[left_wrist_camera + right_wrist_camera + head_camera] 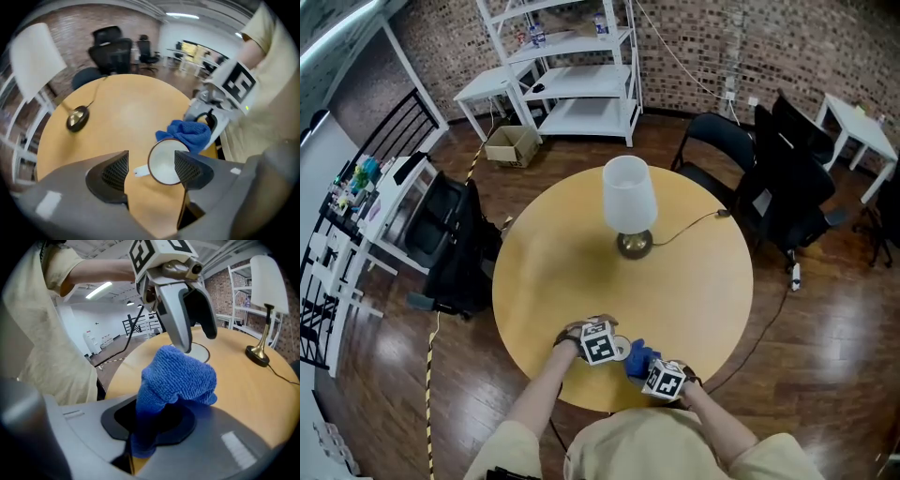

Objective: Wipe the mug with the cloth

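Observation:
A white mug (164,163) with a dark rim stands on the round wooden table (126,108), handle (140,171) pointing left. My left gripper (151,164) hangs over it with its jaws wide apart; the left pad is well clear of the mug, and the right pad covers the mug's right edge in this view. In the head view the mug (621,350) sits between the two grippers near the table's front edge. My right gripper (143,434) is shut on a blue cloth (176,380), which bunches up just beside the mug (202,352). The cloth (185,135) touches the mug's far rim.
A white-shaded lamp (628,202) with a brass base stands mid-table, its cord (689,225) running off to the right. Black chairs (787,187) stand at the right, a dark chair (455,244) at the left, and white shelves (581,66) at the back.

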### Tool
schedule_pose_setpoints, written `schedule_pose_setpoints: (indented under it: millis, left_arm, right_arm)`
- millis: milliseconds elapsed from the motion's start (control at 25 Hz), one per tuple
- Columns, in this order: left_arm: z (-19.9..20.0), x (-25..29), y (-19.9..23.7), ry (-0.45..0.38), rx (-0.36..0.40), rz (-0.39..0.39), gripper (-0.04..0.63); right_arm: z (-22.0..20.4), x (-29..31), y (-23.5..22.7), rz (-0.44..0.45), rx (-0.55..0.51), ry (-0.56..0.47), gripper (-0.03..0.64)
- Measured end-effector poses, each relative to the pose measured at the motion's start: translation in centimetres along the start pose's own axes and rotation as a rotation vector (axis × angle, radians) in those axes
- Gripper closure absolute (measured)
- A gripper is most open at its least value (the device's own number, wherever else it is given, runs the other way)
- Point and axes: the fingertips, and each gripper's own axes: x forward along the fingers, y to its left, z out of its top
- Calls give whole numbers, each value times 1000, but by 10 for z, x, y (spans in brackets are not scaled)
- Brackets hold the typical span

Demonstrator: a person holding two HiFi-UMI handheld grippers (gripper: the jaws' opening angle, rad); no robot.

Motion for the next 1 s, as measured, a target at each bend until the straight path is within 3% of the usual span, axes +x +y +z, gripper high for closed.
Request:
schedule_pose_setpoints:
  millis: [80,160,280,360,520,720,920,1000]
  left_arm:
    - [7,14,-11,58,168,-76,318]
    - [10,26,-15,97,264,-120,366]
    - [9,42,-19,143,345,-158,472]
    - [7,51,-18,148,335,-147,531]
    - [0,52,-11,124,67,-147,537]
    - [-11,55,-2,116,-232,-61,531]
    - [-30,50,8,67,-701,-8,535]
    - [-37,46,7,61,-852,4,544]
  right_arm:
    - [-2,-2,-1,2,8,-5,543]
    - [-2,-2,-2,3,11,-7,543]
    - [2,0,-5,2,22,-12,543]
    - [4,1,-7,-6,35,-13,543]
    - [4,3,-12,-26,69,-14,543]
    - [4,5,-11,-40,74,3,543]
    - [6,6,-13,-61,101,-2,543]
    - [9,7,-14,-73,109,-7,543]
